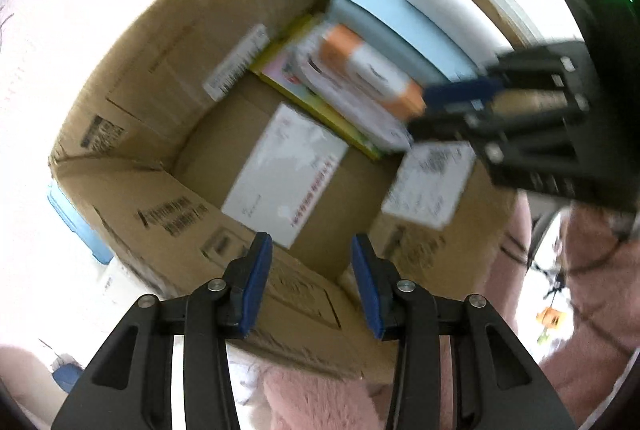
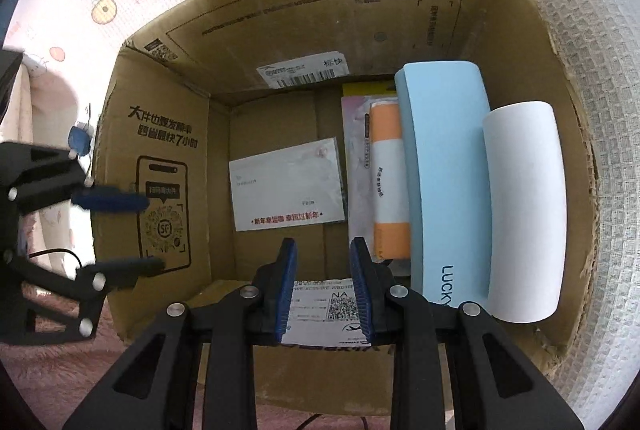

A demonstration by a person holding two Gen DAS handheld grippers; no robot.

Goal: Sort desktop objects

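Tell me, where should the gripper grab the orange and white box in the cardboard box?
Probably across the narrow width of the orange and white box, coming straight down from above. It lies flat on top of the pile, long and slim, its top face clear; the light blue box presses close on one side.

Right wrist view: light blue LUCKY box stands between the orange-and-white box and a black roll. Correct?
Not quite. In the right wrist view the roll is white, not black. The light blue LUCKY box does stand between it and the orange-and-white box.
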